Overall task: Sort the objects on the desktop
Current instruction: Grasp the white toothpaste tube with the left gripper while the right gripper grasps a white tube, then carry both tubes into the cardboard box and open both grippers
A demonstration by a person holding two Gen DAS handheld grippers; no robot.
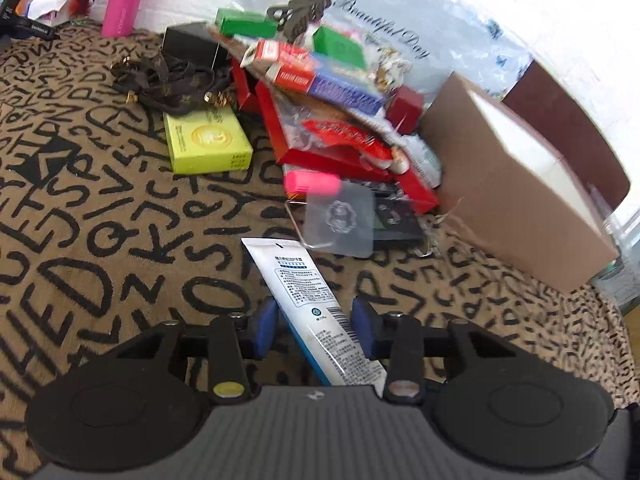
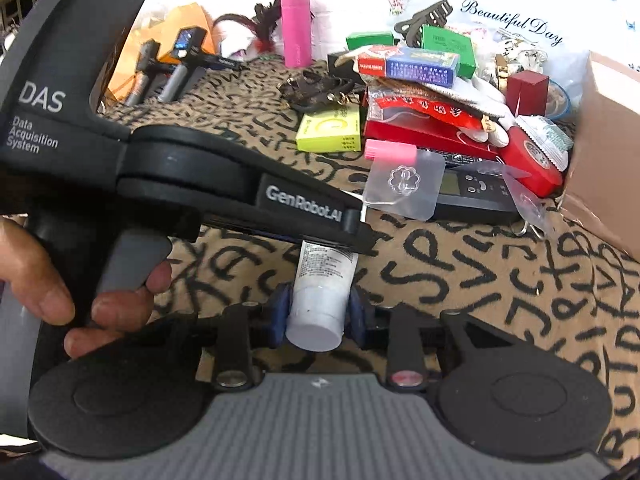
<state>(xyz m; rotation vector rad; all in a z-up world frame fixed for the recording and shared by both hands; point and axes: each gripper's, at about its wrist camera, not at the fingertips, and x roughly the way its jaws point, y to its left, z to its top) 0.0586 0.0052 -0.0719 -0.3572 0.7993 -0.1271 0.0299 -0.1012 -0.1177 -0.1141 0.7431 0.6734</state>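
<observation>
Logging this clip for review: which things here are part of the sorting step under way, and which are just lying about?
In hand:
white tube, its flat end between the left gripper pads, its cap end between the right gripper pads.

Lying about:
yellow-green box
pink eraser
clear plastic square
brown cardboard box
pink bottle

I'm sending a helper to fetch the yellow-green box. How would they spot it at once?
Start at the cloth printed with black letters, then go to the pile of red packages. Left of that pile, just below the tangled brown strap, lies the yellow-green box, the only flat box of that colour, alone on the cloth.
</observation>
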